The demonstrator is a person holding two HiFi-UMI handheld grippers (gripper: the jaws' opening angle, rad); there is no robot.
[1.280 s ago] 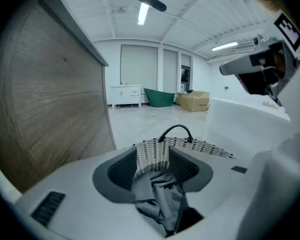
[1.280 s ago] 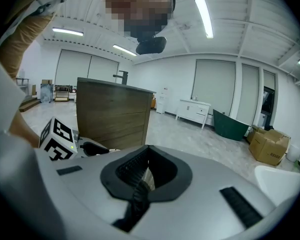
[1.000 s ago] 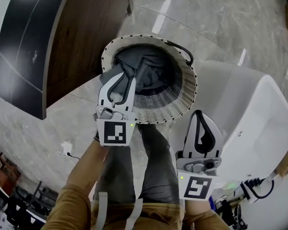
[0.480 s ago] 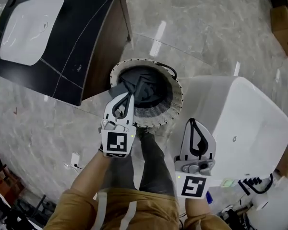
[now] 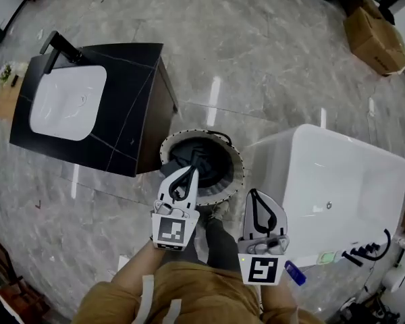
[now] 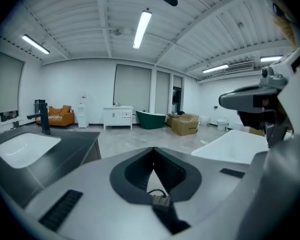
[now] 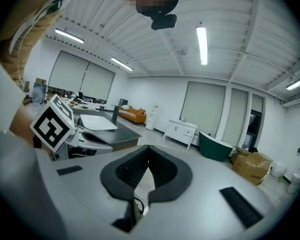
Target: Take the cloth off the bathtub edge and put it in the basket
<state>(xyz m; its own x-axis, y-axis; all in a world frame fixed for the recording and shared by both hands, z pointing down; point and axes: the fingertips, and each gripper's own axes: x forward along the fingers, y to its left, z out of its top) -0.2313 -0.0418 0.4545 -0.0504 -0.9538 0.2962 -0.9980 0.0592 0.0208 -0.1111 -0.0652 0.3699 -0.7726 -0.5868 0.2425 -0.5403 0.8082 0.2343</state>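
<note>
Half a second back the left gripper (image 5: 191,171) was low at the basket's near rim, and a second back its jaws stood a little apart over the cloth; now they are pressed together on nothing. In the left gripper view the dark pads meet along their length with only open room behind them. The right gripper (image 5: 255,194) is likewise pressed shut and empty, as its own view shows. The head view has also risen a good deal: the basket (image 5: 239,171) looks much smaller and further below. More of the marble floor (image 5: 256,66), the whole black vanity (image 5: 131,113) with its white basin and most of the bathtub (image 5: 337,187) have come into frame. Both gripper views look level across the room rather than down, which fits the person having stood up and drawn both tools back. The dark grey cloth (image 5: 208,155) lies bunched inside the basket. The basket stands on the floor between the vanity's near right corner and the bathtub's near left corner. What shows of the bathtub's edge is bare white, with no cloth on it. Judged from this, the drop is made and the task looks finished, with nothing left to carry.
</note>
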